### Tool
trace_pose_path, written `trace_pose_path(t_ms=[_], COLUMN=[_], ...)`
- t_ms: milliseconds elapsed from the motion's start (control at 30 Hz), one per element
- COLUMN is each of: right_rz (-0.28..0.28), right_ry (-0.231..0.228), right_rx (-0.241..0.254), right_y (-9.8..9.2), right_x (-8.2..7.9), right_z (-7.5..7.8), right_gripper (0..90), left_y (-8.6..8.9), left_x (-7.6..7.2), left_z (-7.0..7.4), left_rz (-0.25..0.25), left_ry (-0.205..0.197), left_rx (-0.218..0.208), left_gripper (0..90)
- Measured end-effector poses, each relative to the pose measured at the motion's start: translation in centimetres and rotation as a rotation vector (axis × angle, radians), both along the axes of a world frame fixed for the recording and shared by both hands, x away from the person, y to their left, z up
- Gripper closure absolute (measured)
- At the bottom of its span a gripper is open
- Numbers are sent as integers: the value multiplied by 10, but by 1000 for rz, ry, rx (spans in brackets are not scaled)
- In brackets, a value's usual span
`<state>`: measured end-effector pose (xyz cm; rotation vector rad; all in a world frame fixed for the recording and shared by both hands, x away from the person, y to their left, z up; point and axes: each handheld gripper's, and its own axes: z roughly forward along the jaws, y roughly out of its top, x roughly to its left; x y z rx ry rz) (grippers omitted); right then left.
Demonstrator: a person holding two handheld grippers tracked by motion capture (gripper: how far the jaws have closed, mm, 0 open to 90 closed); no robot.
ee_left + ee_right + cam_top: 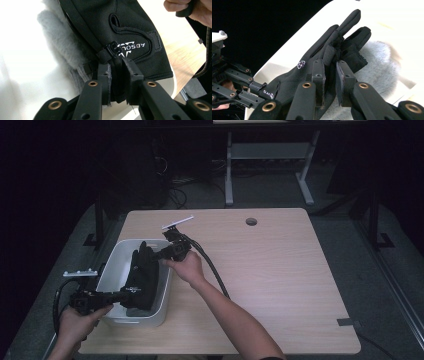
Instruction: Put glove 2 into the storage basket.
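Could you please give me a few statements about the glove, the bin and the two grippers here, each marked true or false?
1. Both grippers grip the same black glove. True: the left gripper pinches its cuff end and the right gripper its finger end.
2. The glove lies flat on the bare wooden table. False: it is held over the white bin.
3. A grey fluffy item lies in the bin beneath the glove. True.
4. The bin stands at the table's right edge. False: in the high view it stands at the left edge.
5. The left gripper's jaws stand wide open and empty. False: they are shut on the glove.
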<state>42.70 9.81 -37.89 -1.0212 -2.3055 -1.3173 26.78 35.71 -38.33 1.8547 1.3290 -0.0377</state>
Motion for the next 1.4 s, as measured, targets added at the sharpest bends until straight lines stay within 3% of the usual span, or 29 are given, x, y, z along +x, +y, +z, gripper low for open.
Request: trace_pose_path(t_ms=[267, 633, 933, 1400], right_rz=[-3, -21, -26, -37], right_ry=[4, -4, -22, -35], right_rx=[-21, -28, -19, 23], right_y=[1, -4, -14, -35], right_x=[3, 6, 6, 2], right_z=[-7, -4, 4, 15], right_gripper=[751, 670, 658, 586], left_y=[2, 7, 12, 0], left_x=[0, 0, 1, 2], left_z=[-1, 2, 8, 25], left_rz=[7, 24, 37, 17], left_ry=[11, -1, -20, -67], left_rx=[-1, -5, 12, -25], left_gripper=[693, 597, 591, 590])
